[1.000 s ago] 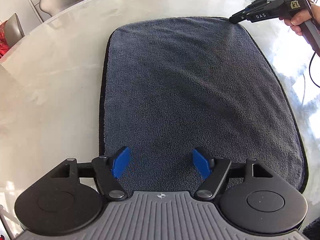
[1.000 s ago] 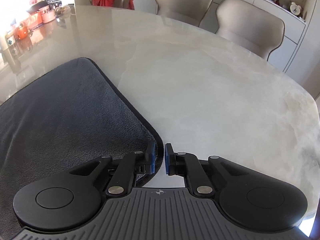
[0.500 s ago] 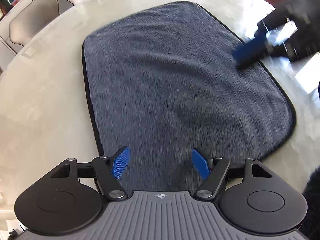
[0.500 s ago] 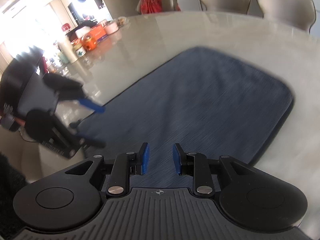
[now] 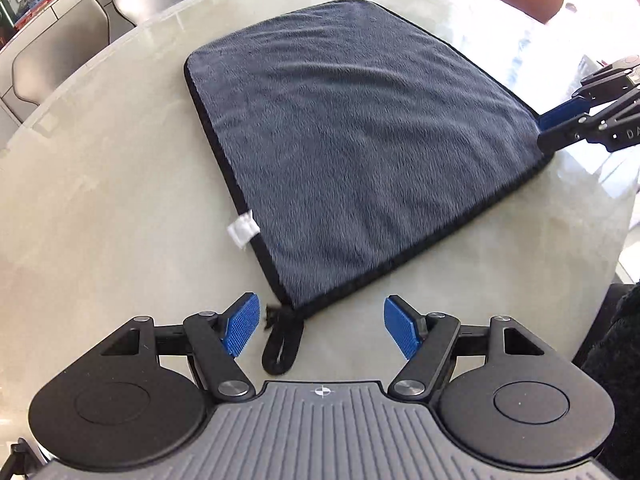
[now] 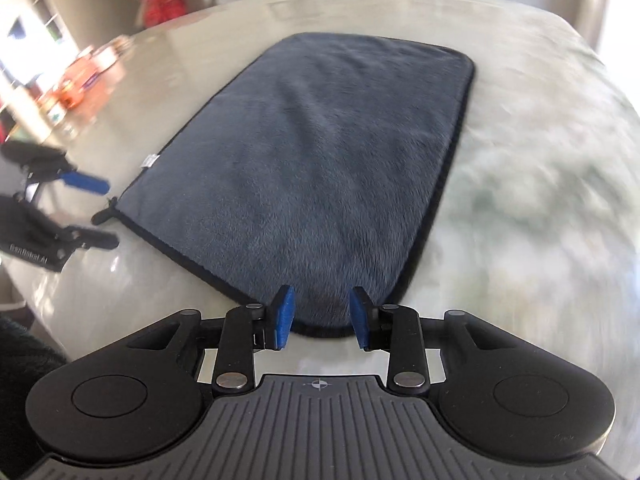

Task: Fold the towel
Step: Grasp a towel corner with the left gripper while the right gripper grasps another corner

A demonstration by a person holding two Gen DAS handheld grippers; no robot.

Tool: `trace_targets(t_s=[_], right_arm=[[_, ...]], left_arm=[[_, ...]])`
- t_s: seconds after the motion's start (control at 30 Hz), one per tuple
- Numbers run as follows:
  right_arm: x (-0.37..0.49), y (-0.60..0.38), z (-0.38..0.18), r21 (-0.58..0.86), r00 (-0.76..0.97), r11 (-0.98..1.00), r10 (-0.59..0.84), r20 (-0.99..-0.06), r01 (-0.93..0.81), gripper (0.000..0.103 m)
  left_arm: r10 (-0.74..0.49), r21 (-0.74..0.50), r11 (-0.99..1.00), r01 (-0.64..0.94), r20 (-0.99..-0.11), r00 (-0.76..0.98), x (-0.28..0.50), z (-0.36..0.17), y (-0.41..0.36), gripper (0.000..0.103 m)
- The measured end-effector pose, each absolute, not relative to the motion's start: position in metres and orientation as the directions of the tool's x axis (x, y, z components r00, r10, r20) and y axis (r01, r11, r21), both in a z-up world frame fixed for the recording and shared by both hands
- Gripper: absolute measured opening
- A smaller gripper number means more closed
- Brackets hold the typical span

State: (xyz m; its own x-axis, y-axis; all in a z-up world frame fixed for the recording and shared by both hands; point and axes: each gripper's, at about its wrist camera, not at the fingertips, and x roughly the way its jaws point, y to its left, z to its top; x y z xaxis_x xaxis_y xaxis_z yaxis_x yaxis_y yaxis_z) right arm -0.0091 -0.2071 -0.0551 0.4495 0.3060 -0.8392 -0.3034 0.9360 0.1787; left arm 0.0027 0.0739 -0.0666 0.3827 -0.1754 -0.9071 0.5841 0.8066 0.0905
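Grey towel [image 5: 360, 148] lies flat, black-edged — left gripper [image 5: 322, 326] wide, right gripper [image 6: 322, 316] parted, both empty.

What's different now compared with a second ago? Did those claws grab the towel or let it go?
The right claw let go of the far corner it was pinching, opened, and swung back to the towel's near right corner. The left claw pulled back from over the cloth to the near corner with the loop. Neither holds anything now. The towel lies flat and unfolded on the table, as before.
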Motion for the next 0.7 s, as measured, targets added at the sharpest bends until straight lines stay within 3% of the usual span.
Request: trace_targets(t_s=[0.27, 0.47, 0.6, 0.7], right_arm=[[-0.017, -0.199, -0.059, 0.155, 0.5, 0.963, 0.249, -0.83, -0.223, 0.036], [-0.022, -0.195, -0.06, 0.129, 0.522, 0.976, 0.203, -0.829, -0.176, 0.043], [-0.025, -0.196, -0.061, 0.086, 0.526, 0.988, 0.142, -0.839, -0.13, 0.055], [-0.025, -0.197, -0.064, 0.077, 0.518, 0.991, 0.124, -0.847, -0.111, 0.055]], left_arm=[[-0.216, 0.051, 0.808, 0.587, -0.901, 0.376, 0.007, -0.075, 0.085, 0.072], [-0.25, 0.022, 0.802, 0.597, -0.895, 0.37, 0.011, -0.073, 0.088, 0.054], [-0.243, 0.024, 0.812, 0.583, -0.895, 0.375, 0.015, -0.073, 0.088, 0.044], [-0.236, 0.038, 0.807, 0.589, -0.894, 0.382, 0.015, -0.072, 0.085, 0.034]])
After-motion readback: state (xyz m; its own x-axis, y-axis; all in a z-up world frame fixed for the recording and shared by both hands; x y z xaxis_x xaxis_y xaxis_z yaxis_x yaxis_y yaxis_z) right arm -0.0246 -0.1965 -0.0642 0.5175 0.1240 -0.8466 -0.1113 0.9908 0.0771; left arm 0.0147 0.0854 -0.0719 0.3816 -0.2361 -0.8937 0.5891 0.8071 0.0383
